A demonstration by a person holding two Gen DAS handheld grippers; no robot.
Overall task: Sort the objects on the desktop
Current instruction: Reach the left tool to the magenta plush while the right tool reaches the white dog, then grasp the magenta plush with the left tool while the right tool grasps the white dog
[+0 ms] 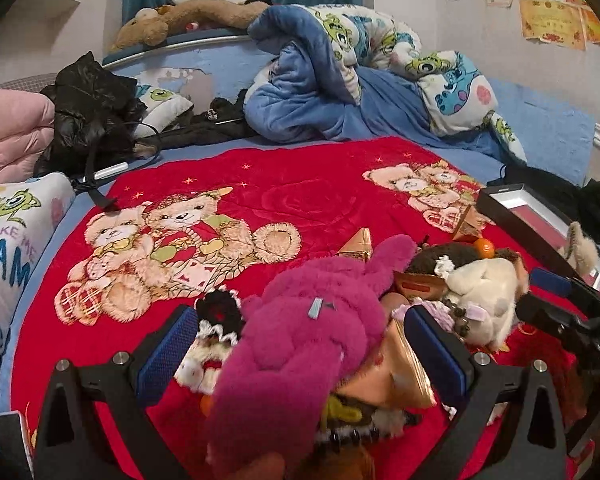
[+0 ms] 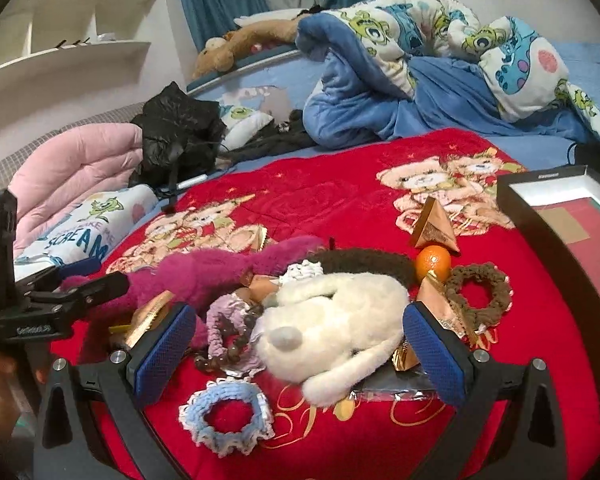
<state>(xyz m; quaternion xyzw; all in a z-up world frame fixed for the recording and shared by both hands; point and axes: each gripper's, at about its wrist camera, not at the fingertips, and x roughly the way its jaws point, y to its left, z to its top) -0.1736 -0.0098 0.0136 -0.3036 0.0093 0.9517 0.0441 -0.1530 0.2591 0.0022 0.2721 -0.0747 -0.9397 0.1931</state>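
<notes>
So the whole pile sits on a red teddy-bear blanket [image 2: 340,184] spread over a bed. Far left in the right wrist view, the left gripper [image 2: 80,276] pokes in over the magenta plush toy [image 2: 204,272]; in its own camera the left gripper [image 1: 300,344] has its two blue pads spread wide on either side of that magenta plush toy [image 1: 300,332], not squeezing it as far as the frames show.

Moving right, there's one light blue crocheted scrunchie [image 2: 228,416] near the bottom, one pinkish-purple scrunchie [image 2: 224,320] with a string of brown beads [image 2: 228,350] lying over it, then one white plush dog [image 2: 332,328] right in the middle. The right gripper [image 2: 300,352] is open too, pads on both sides of the dog, with a gap at each side.

Past that: one orange [image 2: 433,263], one brown scrunchie [image 2: 478,292] just beside it, and gold pyramid boxes, one standing clear [image 2: 434,226] behind the orange. At least three more peek out of the heap. Far right is one open black box [image 2: 556,204] with a red lining.
</notes>
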